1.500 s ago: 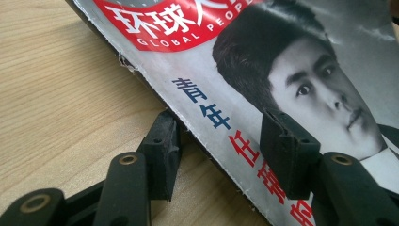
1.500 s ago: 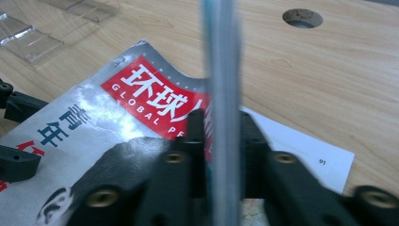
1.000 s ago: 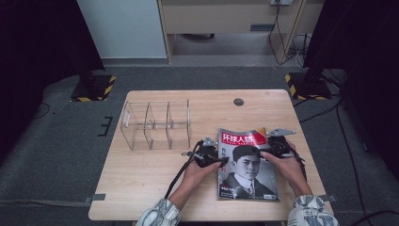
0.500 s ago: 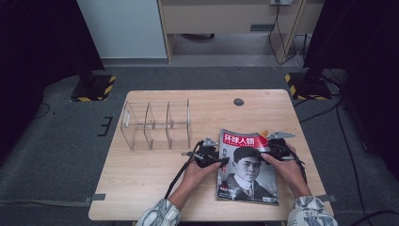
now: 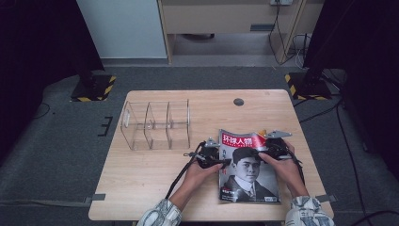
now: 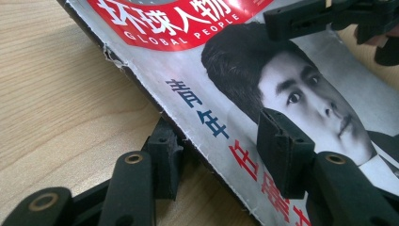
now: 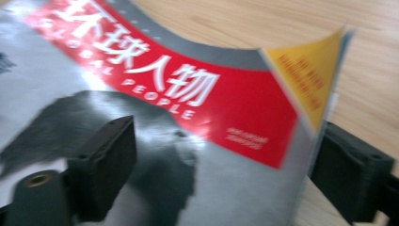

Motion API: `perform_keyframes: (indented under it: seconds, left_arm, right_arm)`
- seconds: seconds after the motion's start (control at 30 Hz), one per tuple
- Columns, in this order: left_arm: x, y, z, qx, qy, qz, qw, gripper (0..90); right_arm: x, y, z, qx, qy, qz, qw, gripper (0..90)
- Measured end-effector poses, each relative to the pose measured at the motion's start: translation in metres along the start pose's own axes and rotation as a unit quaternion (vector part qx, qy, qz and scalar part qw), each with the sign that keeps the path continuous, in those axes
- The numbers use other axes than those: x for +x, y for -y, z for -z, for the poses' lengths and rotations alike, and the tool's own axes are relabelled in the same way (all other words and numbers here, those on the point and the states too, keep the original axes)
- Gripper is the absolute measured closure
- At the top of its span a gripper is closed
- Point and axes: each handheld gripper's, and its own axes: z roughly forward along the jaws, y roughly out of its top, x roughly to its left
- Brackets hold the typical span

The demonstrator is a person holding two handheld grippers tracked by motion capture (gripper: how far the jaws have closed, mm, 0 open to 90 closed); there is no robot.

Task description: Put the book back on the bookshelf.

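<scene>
Magazine (image 5: 247,167) found flat on the right half of the wooden bench (image 5: 155,188), cover up, red title band toward the far edge, portrait below it. Spine along the left side, visibly frayed and torn in the left gripper view (image 6: 197,136). Far right corner of the cover lifted and curled, yellow inner page exposed (image 7: 310,80).

Left tool (image 5: 221,162) positioned at the spine, roughly halfway open. One jaw over the cover beside the printed face, the other off the edge on the bench surface, spine edge between them. Jaws just closing slightly; pads not seen pressing on the magazine, so no pinch confirmed. Left hand (image 5: 200,172) behind it, cable trailing toward the near edge.

Right tool (image 5: 261,153) positioned at the right edge near the top, jaws spread wide and just opened further. One jaw on the cover over the dark hair of the portrait, the other outside the right edge, below the lifted corner. Page edge standing between the jaws, no clamp seen. Right gripper view blurred. Right hand (image 5: 287,167) resting across the right margin of the cover.

Clear plastic organiser (image 5: 157,125) with three compartments noted upright on the left half of the bench, well apart from the magazine. Small round dark grommet (image 5: 238,101) near the far edge.
</scene>
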Motion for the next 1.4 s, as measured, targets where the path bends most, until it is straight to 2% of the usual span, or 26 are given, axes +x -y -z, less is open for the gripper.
perform_keyframes:
  seconds: [0.03,0.1,0.23,0.5,0.6,0.77,0.93,1.2,1.4]
  left_arm:
    - [0.000,0.000,0.000,0.000,0.000,0.000,1.0000,51.1]
    - [0.000,0.000,0.000,0.001,0.001,-0.001,1.0000,51.1]
    - [0.000,0.000,0.000,0.001,0.002,0.000,1.0000,51.0]
    - [0.001,0.000,0.000,0.000,0.005,0.006,1.0000,51.1]
    - [0.002,0.000,0.001,0.000,0.012,0.019,0.9997,50.9]
    - [0.005,-0.001,0.001,-0.001,0.024,0.040,0.9989,50.4]
    - [0.005,-0.003,0.000,0.005,0.023,0.041,0.9989,50.1]
    - [0.009,-0.006,0.001,0.010,0.022,0.044,0.9987,51.4]
    - [0.013,-0.007,0.000,0.010,0.026,0.060,0.9978,51.3]
  right_arm:
    - [-0.002,-0.001,0.002,0.006,0.017,-0.009,0.9998,8.2]
    - [-0.006,0.000,0.007,0.002,0.023,-0.023,0.9995,8.9]
    - [-0.010,0.004,0.016,0.008,0.006,-0.035,0.9993,13.5]
    - [-0.006,0.017,0.021,0.030,-0.028,-0.034,0.9986,23.7]
    - [-0.005,0.020,0.019,0.041,-0.022,-0.027,0.9985,23.8]
    - [-0.007,0.022,0.019,0.033,-0.025,-0.034,0.9986,27.7]
    - [-0.007,0.023,0.020,0.029,-0.025,-0.034,0.9987,31.9]
    - [0.000,0.022,0.019,0.021,-0.049,-0.026,0.9982,40.1]
    - [0.003,0.022,0.018,0.020,-0.059,-0.018,0.9979,45.9]
